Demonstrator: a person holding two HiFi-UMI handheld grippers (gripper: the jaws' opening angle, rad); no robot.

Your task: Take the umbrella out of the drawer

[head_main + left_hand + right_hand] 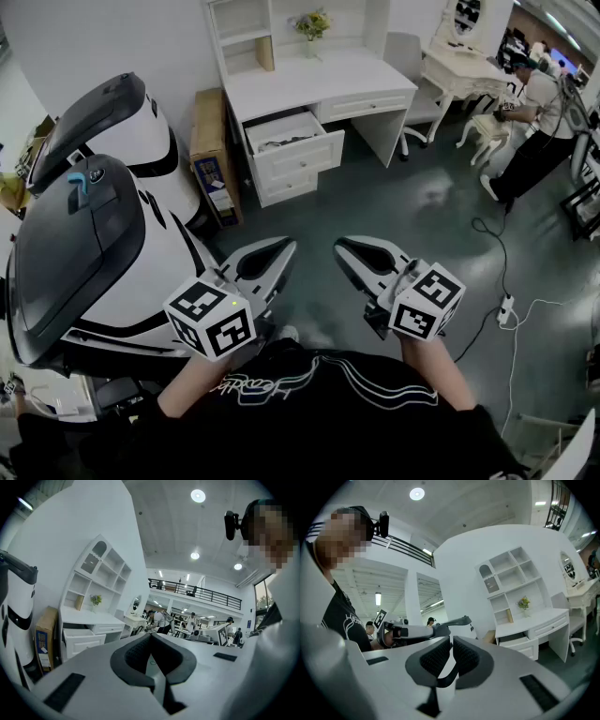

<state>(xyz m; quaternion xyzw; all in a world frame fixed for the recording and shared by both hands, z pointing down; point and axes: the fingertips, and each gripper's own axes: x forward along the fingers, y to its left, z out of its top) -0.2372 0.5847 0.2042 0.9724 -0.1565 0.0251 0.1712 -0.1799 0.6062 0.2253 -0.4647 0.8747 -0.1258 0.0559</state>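
A white desk (319,89) with a shelved hutch (246,28) stands against the white wall (112,37), with a vase of yellow flowers (312,25) on it. A cardboard box (208,141) leans just beside its left end. To the right stand a white chair (411,61) and a white dressing table (461,67). A power strip (506,309) lies on the dark grey-green floor (412,206). Round ceiling lights (198,496) shine above a railed mezzanine (197,592).

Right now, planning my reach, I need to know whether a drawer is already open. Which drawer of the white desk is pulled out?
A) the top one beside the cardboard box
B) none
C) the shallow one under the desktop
A: the top drawer beside the cardboard box juts out from the desk with its inside showing; the shallow drawer sits flush.
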